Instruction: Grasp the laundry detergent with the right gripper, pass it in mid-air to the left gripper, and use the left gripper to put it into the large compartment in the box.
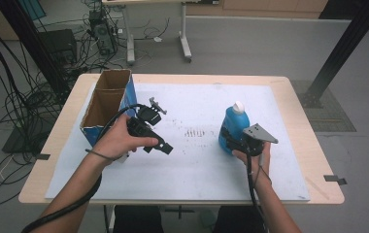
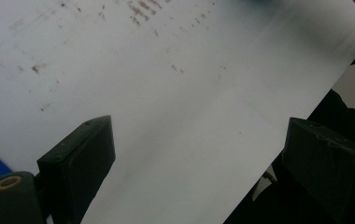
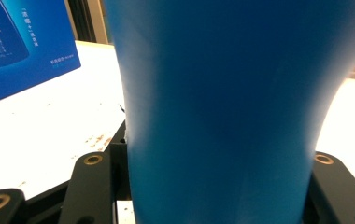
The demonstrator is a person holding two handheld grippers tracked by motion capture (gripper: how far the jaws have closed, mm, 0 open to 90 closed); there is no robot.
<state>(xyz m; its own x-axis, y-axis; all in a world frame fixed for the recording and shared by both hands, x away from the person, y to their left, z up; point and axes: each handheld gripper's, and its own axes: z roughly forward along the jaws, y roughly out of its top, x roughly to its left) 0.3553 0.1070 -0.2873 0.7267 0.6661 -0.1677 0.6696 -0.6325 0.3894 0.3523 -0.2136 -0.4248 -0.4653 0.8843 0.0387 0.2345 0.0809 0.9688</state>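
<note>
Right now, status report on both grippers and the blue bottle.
Right gripper shut on blue bottle, upright. Left gripper open, empty, over mat. Open box at left, path clear.

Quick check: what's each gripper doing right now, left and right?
Left gripper: open, nothing between its jaws, above the white mat.
Right gripper: shut on the blue bottle, which stands upright on the mat.

Blue plastic bottle (image 1: pixel 232 127), smooth, slight sheen; white plastic cap (image 1: pixel 239 106). Open cardboard box (image 1: pixel 106 99): raw brown matt inside, glossy blue print outside. White matt sheet (image 1: pixel 197 165) over the table, smooth, speckled with brown marks. Light wood-look tabletop (image 1: pixel 313 155), matt. Black matt plastic gripper jaws; grey matt plate (image 1: pixel 259 133) on the right gripper (image 1: pixel 234 144).
</note>
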